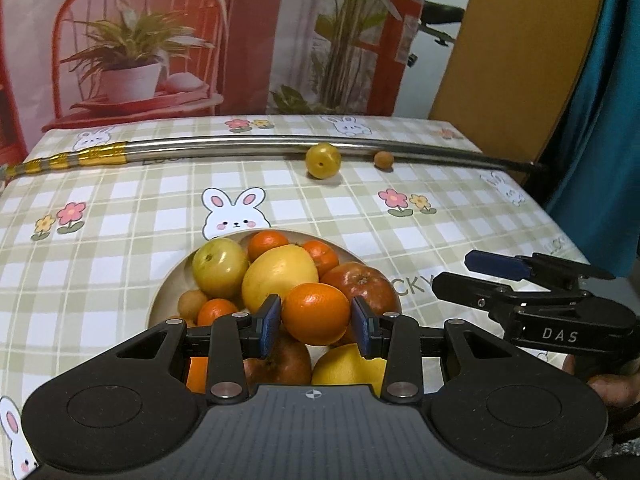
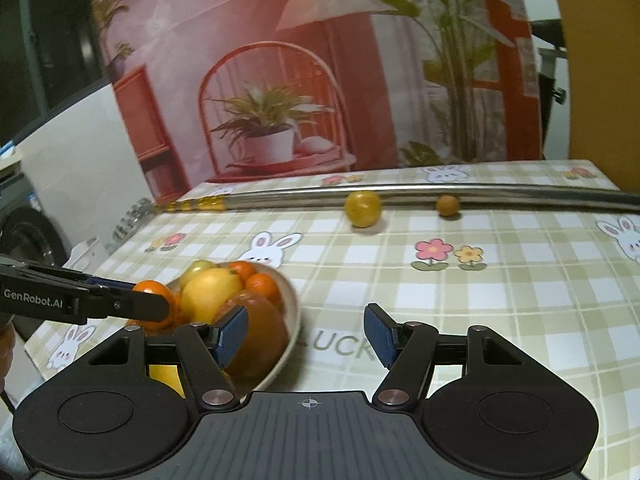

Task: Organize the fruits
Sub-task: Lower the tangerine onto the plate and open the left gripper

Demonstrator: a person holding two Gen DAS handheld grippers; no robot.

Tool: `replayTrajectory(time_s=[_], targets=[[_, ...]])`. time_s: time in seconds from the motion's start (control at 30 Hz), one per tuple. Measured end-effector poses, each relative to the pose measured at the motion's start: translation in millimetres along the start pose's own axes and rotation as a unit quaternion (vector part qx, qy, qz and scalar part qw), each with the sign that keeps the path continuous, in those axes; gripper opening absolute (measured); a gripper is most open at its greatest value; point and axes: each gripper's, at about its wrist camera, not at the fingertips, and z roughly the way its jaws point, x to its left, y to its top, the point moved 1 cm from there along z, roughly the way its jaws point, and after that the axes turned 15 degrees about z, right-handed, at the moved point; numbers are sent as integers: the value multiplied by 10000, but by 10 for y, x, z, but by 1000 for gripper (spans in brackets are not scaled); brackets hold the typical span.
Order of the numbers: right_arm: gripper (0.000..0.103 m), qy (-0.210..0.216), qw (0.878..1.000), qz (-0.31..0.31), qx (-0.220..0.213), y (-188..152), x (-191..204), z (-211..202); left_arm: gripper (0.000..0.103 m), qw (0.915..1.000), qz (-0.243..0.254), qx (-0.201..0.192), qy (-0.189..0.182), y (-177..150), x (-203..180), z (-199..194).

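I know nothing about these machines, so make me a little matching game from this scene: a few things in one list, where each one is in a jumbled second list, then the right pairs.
Things:
1. orange
2. yellow plum
3. small brown fruit
4. right gripper

Places:
A. over the tablecloth beside the bowl, open, holding nothing
B. between the left gripper pads, above the fruit pile
C. against the metal rod, on the plum's right
D. against the metal rod, straight beyond the bowl

Pairs: 1-B, 2-D, 3-C, 4-A
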Motion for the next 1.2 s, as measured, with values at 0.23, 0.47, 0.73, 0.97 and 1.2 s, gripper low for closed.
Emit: replayTrajectory(time_s=[0.23, 0.47, 0.73, 0.97, 1.2], targets=[[62, -31, 9998, 189, -21, -10, -108, 42, 40, 9996, 246, 106, 108, 7, -71, 85], [62, -16, 9996, 277, 3, -24, -147, 70, 40, 9993, 312, 103, 172, 10, -114, 105], [62, -14, 9995, 307, 11, -33, -153, 79, 52, 9993, 129, -49, 335, -23, -172, -23], [62, -10, 9995, 304, 11, -32, -155, 81, 60, 9975, -170, -306, 612, -147, -197, -270], [62, 8, 9997, 260, -26, -49, -126, 47, 63, 9936, -658, -417, 821, -242, -97, -382]])
